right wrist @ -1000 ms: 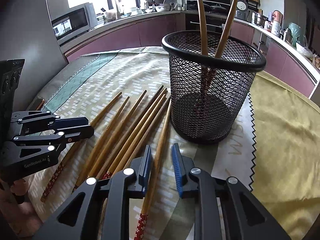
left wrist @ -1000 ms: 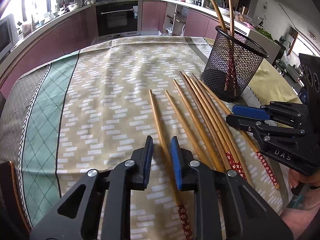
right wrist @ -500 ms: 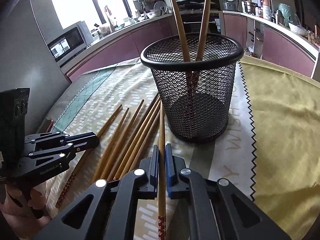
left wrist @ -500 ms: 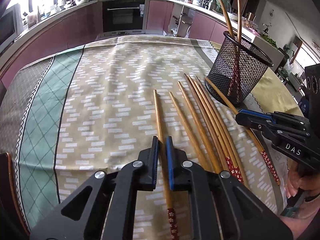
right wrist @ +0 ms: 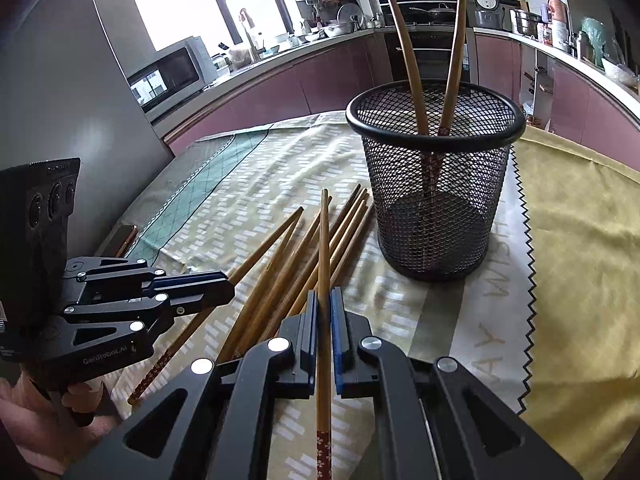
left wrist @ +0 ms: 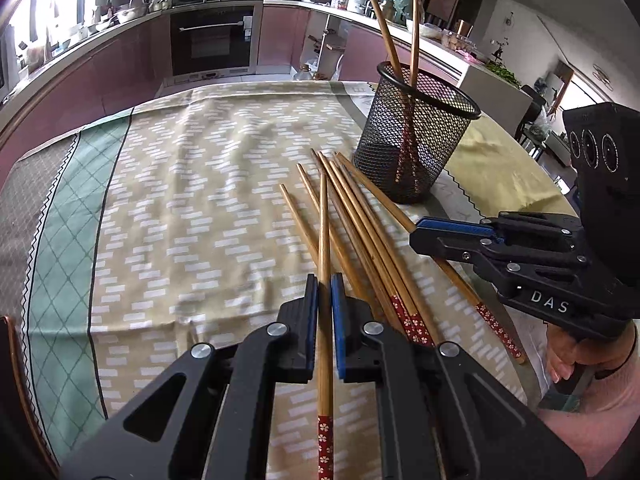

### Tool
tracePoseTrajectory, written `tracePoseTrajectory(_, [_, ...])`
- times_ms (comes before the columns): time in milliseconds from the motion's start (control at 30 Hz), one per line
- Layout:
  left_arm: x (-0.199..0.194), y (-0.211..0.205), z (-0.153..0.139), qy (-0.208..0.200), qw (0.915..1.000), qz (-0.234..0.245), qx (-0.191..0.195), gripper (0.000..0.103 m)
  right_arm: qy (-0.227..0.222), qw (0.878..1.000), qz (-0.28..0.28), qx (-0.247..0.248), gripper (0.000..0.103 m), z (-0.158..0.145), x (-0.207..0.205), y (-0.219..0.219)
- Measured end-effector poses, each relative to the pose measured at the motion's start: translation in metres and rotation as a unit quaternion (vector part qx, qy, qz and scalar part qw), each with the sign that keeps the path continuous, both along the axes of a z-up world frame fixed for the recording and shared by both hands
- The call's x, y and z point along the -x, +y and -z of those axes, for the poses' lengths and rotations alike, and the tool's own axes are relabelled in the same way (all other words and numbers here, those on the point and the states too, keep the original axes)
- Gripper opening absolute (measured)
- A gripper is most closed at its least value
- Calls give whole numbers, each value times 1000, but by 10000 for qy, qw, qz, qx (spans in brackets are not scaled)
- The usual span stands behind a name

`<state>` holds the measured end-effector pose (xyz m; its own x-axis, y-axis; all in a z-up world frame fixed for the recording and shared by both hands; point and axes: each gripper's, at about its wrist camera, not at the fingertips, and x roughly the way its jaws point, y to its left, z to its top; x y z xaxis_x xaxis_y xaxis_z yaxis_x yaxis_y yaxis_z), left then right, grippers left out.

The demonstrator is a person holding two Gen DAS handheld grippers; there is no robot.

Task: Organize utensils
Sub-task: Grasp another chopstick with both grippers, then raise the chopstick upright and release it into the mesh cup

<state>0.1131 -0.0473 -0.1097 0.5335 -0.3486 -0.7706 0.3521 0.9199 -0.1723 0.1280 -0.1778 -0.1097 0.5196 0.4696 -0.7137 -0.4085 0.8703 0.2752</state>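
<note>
Here we count two tools, each pinching one brown wooden chopstick with a red flowered end: the left tool (left wrist: 325, 292) grips its chopstick (left wrist: 324, 240), the right tool (right wrist: 324, 308) its own (right wrist: 323, 248). Six more chopsticks (left wrist: 360, 232) lie on the patterned bench cloth (left wrist: 192, 208), beside the black mesh holder (right wrist: 436, 184), where two stand upright.

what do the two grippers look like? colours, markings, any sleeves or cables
Both are matte black plastic with silver screw heads and blue pads on the jaws. The left gripper reads "GenRobot.AI"; the right gripper reads "DAS". Each carries a black box with three round lenses. The hand on the right one is bare. No sleeves or cables visible.
</note>
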Motion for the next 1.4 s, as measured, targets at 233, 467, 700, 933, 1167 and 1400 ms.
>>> tracePoseTrajectory(233, [-1,-1,6,91,9999,107,-52,8,164,9997,-28,175,6,10,-2,2])
tracePoseTrajectory(467, [-6,0,11,154,9997,141,-150,8,190,9993,-71,316,7,15,-4,2])
tracePoseTrajectory(700, [-7,-2,12,167,9995,146,-209,10,187,9992,-113,331,6,13,-6,4])
tracePoseTrajectory(933, [-3,4,-8,-29,9999,125,13,7,-94,9999,-104,51,6,-8,4,-6])
tracePoseTrajectory(1167, [7,11,-50,-378,9977,325,453,7,-530,9983,-66,-251,6,-40,17,-20])
tracePoseTrajectory(1400, [17,15,-93,-831,9925,491,753,7,-917,9941,60,-571,6,-69,21,-40])
